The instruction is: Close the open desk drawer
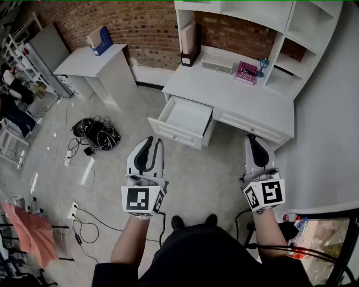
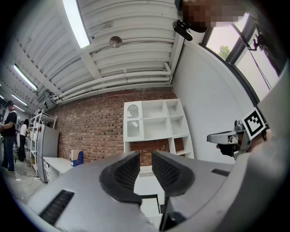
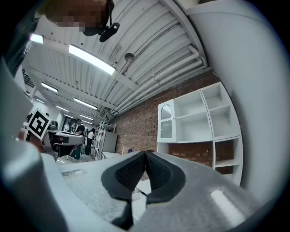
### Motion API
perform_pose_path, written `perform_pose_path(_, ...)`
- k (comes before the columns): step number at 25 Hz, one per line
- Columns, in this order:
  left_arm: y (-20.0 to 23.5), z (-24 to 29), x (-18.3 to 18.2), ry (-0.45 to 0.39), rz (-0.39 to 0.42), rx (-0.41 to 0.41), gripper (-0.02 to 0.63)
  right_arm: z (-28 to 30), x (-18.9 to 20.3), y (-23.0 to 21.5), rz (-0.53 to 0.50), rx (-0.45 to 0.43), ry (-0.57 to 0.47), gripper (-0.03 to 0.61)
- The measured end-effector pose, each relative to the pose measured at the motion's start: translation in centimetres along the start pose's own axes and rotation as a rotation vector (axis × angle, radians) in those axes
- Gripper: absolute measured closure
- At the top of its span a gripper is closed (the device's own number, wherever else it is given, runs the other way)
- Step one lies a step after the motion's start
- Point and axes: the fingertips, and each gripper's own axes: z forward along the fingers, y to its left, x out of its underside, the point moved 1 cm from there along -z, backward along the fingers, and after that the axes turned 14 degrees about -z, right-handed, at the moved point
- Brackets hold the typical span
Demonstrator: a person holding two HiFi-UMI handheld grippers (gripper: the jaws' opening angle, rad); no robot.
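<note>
Scene: drawer point(image 1: 182, 120) stands open at the white counter's point(image 1: 241, 95) left front | Tongs: left tongs point(image 1: 152, 143) and right tongs point(image 1: 251, 138) both closed, empty, well short of it | Advice: press closed tips on the drawer front's centre, push straight.

The shelf unit point(image 1: 258, 14) above the desk point(image 1: 235, 98) is cut off by the top edge.

White desk point(image 1: 247, 101): left drawer point(image 1: 182, 120) pulled fully out from the front edge, interior empty.
</note>
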Motion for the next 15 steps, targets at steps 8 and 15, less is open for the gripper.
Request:
perform_pose_path(8, -1.0, -0.1, 0.6, 0.008, -0.008, -0.007, 0.531, -1.1, 0.7, -1.3, 0.010, 0.006, 0.005, 0.575)
perform_pose_path(15, -1.9, 0.2, 1.9, 0.011, -0.043, -0.023, 0.378, -1.6, 2.5, -3.3, 0.049, 0.000, 0.030, 0.430)
